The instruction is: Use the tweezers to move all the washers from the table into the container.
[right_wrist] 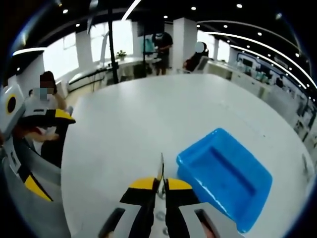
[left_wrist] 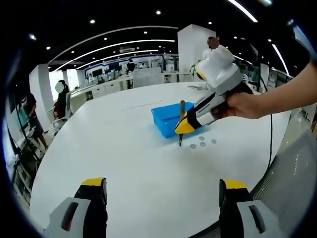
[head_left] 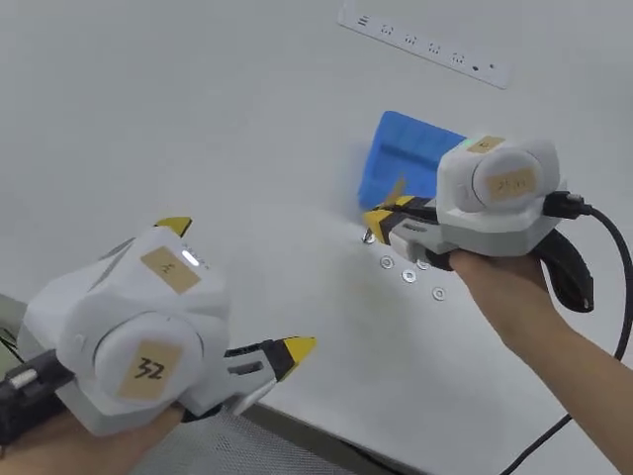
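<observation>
Tweezers (left_wrist: 181,123) sit clamped in my right tool (right_wrist: 161,184), tips pointing down beside the washers (head_left: 409,276) on the white worktop (head_left: 198,119), near the blue container (head_left: 406,153). My left tool (left_wrist: 163,183) hangs wide open at the worktop's near edge.

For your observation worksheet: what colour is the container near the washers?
Blue. The container shows best in the right gripper view.
</observation>
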`<state>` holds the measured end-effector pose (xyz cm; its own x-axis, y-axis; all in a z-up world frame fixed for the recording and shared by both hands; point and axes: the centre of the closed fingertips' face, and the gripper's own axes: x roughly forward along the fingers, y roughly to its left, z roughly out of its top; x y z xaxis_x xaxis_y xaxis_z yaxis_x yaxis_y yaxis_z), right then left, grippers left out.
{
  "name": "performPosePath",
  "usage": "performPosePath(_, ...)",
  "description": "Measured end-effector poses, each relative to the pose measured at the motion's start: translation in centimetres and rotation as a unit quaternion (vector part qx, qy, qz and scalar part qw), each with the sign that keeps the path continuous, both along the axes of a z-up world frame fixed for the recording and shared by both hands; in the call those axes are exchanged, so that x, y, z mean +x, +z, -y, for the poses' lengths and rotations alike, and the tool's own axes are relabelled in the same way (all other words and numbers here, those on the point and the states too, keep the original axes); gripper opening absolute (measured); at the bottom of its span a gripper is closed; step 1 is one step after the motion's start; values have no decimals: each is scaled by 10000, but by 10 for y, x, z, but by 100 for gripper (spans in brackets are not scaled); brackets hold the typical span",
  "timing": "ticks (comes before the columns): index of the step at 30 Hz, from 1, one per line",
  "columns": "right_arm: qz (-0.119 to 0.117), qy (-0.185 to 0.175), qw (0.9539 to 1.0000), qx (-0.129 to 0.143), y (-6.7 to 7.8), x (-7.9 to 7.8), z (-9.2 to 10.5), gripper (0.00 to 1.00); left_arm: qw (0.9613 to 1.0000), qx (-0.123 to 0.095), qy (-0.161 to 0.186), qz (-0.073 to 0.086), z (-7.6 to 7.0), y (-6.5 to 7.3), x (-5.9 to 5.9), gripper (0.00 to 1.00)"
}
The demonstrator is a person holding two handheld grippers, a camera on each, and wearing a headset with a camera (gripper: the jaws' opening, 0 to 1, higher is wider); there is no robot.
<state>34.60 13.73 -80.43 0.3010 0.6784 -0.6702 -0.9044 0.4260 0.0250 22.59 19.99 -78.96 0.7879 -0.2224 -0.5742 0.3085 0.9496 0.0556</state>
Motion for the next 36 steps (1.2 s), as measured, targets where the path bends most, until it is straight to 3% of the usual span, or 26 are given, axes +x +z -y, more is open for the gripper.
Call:
performPosePath(6, 21, -44, 9996, 289, 29, 2, -2, 3, 10000, -43, 41, 44, -1, 2, 1, 96)
performPosePath(11, 135, -104, 9986, 499, 52, 9, -2, 3, 10000, 51, 16, 43, -1, 2, 1, 95)
performPosePath(19, 400, -222, 9972, 586, 72, 25, 2, 3, 10000, 57, -28, 44, 0, 1, 1, 98)
performPosePath(27, 433, -476, 9957, 673, 73, 45, 5, 2, 10000, 36, 20, 44, -2, 1, 1, 98)
performPosePath(32, 498, -710, 9938, 697, 61, 60, 3, 2, 10000, 18, -15, 26, 0, 1, 1, 98)
performPosePath(36, 183, -1056, 9906, 850, 48, 70, 5, 3, 10000, 17, -19, 10, 0, 0, 1, 98)
